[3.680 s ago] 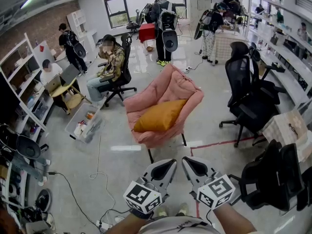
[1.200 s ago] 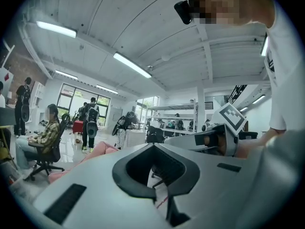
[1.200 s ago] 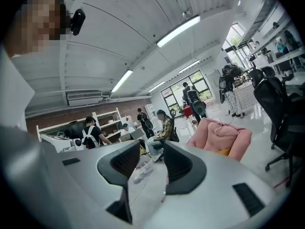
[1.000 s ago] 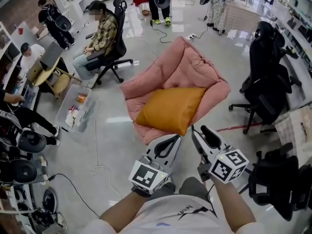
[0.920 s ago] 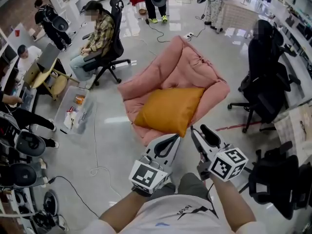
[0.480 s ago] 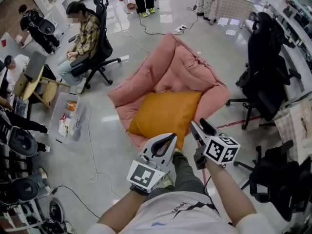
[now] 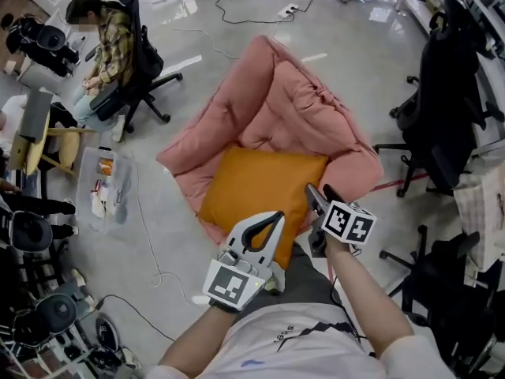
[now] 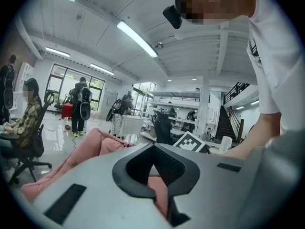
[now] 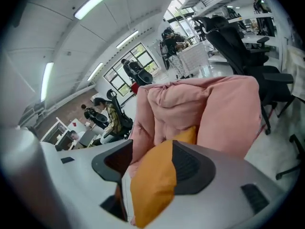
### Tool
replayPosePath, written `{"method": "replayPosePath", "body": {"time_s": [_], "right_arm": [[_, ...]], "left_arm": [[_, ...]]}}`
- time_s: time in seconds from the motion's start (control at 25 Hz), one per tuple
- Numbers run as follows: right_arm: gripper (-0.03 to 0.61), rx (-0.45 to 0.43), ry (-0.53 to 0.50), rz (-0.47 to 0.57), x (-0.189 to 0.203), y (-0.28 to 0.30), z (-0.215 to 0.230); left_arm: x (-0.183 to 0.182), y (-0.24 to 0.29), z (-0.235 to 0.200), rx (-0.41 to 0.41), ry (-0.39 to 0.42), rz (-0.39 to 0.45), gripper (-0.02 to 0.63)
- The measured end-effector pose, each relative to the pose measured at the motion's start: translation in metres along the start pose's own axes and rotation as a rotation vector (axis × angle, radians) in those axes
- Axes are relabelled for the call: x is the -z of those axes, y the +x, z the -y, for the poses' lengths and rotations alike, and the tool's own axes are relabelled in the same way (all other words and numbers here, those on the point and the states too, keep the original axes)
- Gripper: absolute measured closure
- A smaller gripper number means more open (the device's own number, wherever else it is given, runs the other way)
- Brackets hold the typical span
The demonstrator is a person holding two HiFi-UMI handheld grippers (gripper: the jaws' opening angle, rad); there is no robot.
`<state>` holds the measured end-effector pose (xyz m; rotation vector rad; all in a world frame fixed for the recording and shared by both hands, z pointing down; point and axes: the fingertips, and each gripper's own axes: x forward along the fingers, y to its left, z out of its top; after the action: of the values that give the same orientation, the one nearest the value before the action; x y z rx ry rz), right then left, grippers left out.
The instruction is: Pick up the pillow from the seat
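- Pillow (image 7: 256, 192): lies on the pink seat (image 7: 292, 109).
- Right gripper (image 7: 319, 191): jaws opening around the pillow's front corner; should advance deeper before closing.
- Left gripper (image 7: 274, 215): jaws pressed together, empty, beside the pillow's front edge.

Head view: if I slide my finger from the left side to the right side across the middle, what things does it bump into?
First the clear box → orange pillow → black office chair.
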<state>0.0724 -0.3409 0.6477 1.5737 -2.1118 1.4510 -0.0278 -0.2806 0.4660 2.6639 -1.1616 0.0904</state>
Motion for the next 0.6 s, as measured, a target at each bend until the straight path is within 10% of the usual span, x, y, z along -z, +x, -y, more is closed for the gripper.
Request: {"method": "replayPosePath", "body": {"time_s": [0.6], "right_arm": [[0.295, 0.311, 0.209, -0.116, 0.006, 0.098, 0.089]], "left_arm": [[0.041, 0.081, -0.061, -0.004, -0.098, -0.123, 0.603]]}}
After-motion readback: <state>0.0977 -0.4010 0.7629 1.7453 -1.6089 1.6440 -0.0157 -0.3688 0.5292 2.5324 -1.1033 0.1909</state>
